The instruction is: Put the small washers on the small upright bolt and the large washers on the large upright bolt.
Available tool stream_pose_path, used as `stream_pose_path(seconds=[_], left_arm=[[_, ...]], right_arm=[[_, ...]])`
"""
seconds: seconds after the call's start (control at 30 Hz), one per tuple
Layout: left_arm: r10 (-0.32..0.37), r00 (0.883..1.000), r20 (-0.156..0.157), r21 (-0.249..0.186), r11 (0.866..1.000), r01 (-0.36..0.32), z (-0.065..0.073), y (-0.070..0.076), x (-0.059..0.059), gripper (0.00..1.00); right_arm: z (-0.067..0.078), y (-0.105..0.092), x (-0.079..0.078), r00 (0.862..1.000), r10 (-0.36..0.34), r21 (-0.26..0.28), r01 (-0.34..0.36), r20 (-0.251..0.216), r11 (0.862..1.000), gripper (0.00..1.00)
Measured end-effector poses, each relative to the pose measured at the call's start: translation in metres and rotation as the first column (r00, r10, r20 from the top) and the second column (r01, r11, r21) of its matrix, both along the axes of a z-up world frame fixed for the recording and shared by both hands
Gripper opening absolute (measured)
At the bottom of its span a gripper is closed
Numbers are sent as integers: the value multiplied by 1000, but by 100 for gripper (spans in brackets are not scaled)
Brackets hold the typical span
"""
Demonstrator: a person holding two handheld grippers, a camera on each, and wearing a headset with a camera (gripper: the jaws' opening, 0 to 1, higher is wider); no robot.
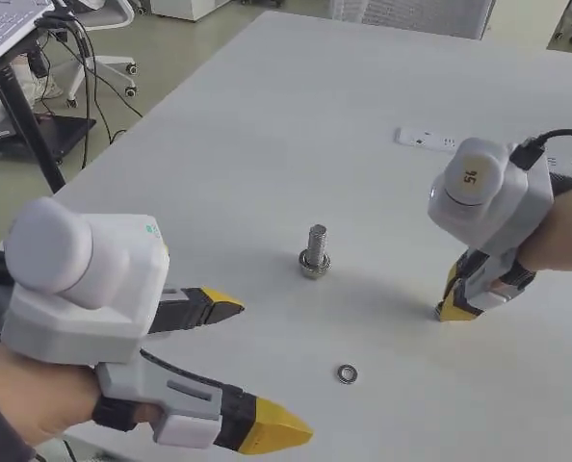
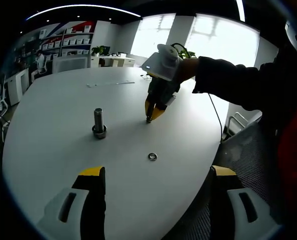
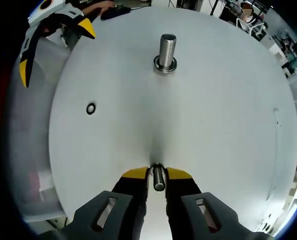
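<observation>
The large bolt (image 1: 314,250) (image 2: 98,121) (image 3: 167,51) stands upright mid-table with a washer around its base. A small washer (image 1: 347,373) (image 2: 152,156) (image 3: 91,108) lies flat on the white table (image 1: 267,115), nearer the front edge. My right gripper (image 1: 455,309) (image 2: 150,118) (image 3: 158,175) points down at the table, right of the large bolt, shut on the small bolt (image 3: 159,178), which shows as a short threaded stub between the yellow tips. My left gripper (image 1: 257,371) (image 2: 153,185) (image 3: 56,35) hovers at the front left, open with nothing between its jaws.
A thin white strip (image 1: 427,140) lies at the back right of the table. Left of the table, on the floor, stand an office chair (image 1: 103,38) and a dark desk leg (image 1: 26,115) with cables. The table's front edge is close under the left gripper.
</observation>
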State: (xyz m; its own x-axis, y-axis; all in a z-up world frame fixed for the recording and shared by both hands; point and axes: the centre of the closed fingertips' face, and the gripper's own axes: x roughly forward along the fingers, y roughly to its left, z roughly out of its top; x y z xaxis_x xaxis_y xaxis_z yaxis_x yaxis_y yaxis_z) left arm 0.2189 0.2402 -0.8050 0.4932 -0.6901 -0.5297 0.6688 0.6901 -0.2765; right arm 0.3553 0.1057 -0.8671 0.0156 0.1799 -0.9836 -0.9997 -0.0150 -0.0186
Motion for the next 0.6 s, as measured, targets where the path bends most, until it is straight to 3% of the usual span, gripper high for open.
stream_pose_path(seconds=[0.6], left_arm=[[-3, 1000, 1, -2, 1000, 3, 1, 0, -2, 85]], right_arm=[[3, -2, 4, 1000, -20, 6, 20, 17, 1000, 19]])
